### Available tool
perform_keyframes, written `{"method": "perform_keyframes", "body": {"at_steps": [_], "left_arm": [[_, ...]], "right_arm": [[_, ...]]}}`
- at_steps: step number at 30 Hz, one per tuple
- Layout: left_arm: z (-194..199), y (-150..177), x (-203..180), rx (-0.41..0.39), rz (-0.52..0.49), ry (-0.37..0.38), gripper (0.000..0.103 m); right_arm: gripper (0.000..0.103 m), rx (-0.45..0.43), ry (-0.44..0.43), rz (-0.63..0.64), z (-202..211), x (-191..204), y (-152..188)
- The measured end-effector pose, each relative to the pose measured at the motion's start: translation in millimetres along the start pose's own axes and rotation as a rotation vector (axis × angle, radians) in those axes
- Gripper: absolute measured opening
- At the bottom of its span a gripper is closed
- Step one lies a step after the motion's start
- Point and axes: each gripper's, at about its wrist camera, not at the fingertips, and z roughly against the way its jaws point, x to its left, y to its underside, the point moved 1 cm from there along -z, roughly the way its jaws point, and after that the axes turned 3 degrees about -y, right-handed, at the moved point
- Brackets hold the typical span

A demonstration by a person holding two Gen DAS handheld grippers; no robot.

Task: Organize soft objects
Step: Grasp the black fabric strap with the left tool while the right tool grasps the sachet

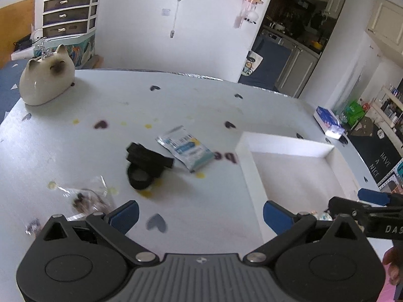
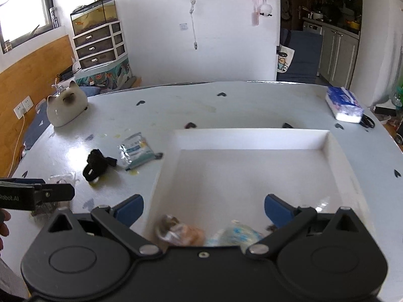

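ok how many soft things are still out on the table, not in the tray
3: a black strap mid-table, a foil packet just right of it, and a clear bag near the left claw. More may be hidden.

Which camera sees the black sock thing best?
The left wrist view shows the black soft bundle best: it lies nearer and larger there, straight ahead of the open left gripper, beside the silver packet. In the right wrist view it is smaller, off to the left of the white tray.
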Motion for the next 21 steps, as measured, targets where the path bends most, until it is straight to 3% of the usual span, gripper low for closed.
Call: {"method": "perform_keyframes", "body": {"at_steps": [5, 9, 16, 21], "left_arm": [[-6, -18, 31, -0.015, 0.028, 0.052, 0.1], [-20, -33, 53, 0.022, 0.084, 0.098, 0.09], [-65, -48, 85, 0.166, 0.287, 0.199, 0.076], [-97, -51, 104, 0.244, 0.495, 0.249, 0.075]], "right_arm": [[0.103, 0.0, 0.007, 0.007, -18, 30, -11], [0.103, 0.002, 0.013, 0.016, -35, 54, -21], [0.103, -0.003, 0.043, 0.033, -63, 87, -42], [0.089, -0.009, 0.053, 0.037, -83, 99, -57]]}}
